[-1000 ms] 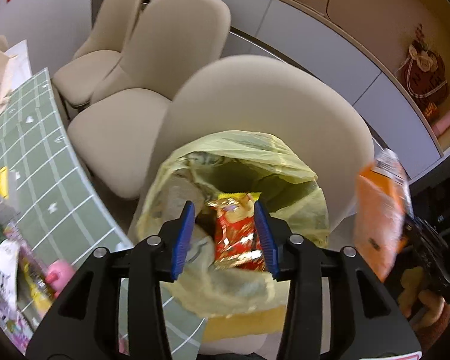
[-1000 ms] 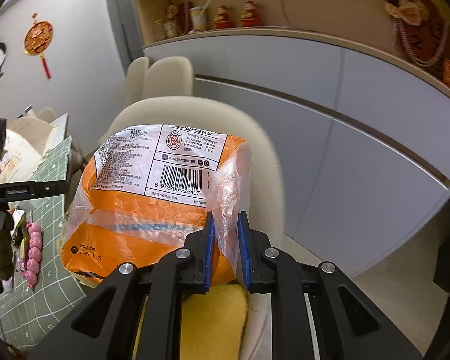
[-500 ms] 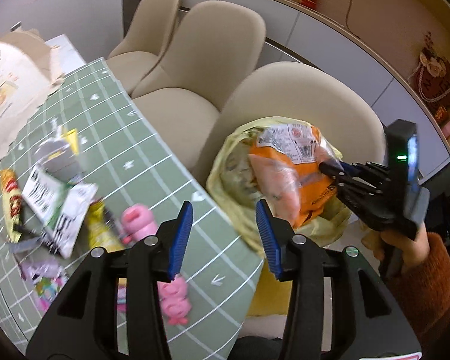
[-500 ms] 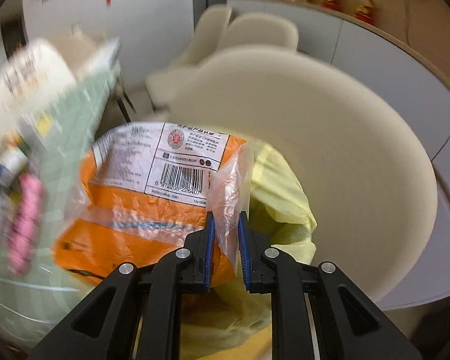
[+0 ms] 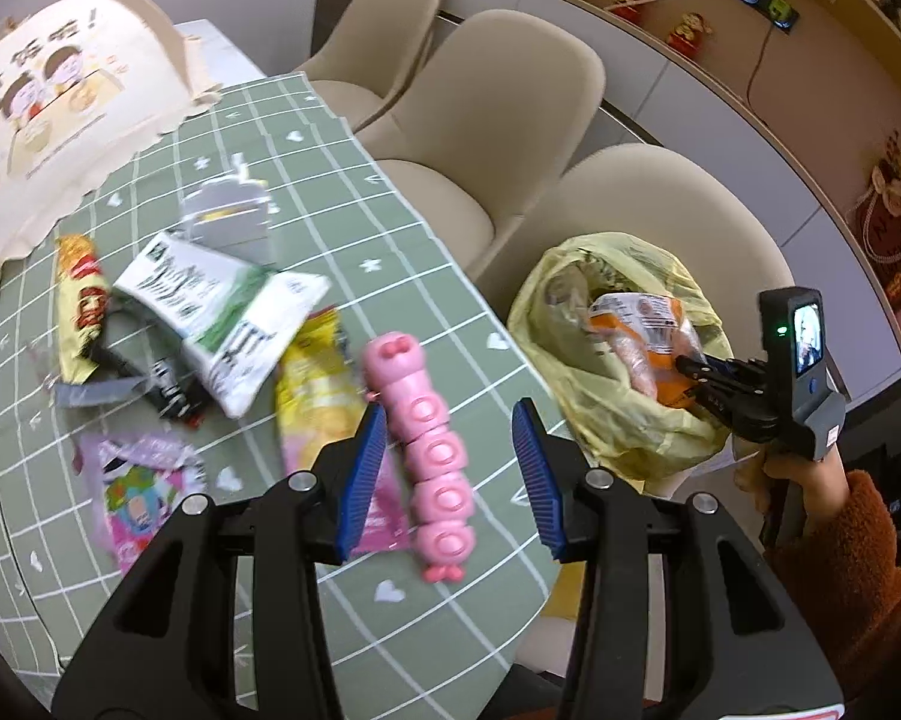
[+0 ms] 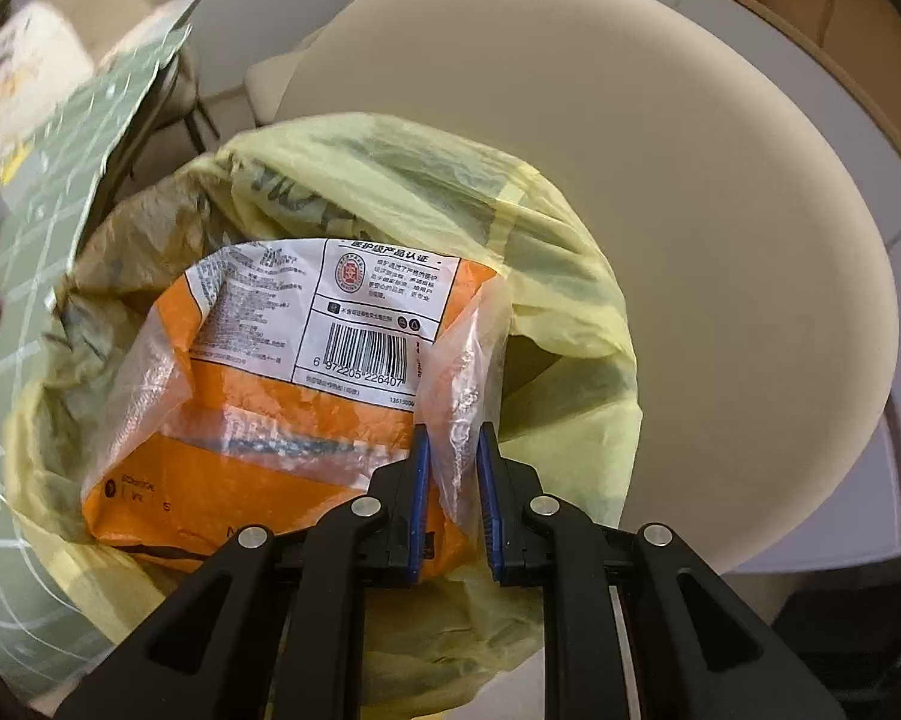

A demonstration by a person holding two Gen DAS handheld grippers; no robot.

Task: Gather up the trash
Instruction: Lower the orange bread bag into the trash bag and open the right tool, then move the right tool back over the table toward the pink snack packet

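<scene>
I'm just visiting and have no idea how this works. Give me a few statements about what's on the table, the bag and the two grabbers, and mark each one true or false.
1. The orange wrapper sits in the mouth of the yellow bag. True.
2. The right gripper is clamped tight on a pink toy. False: its jaws are opening, with only a clear flap of the orange wrapper between them.
3. The left gripper holds nothing. True: it hangs open above the pink toy.
4. The yellow bag rests on the green tablecloth. False: it sits on a beige chair beside the table.
5. The table has been cleared of wrappers. False: several remain, among them a white and green packet.
</scene>
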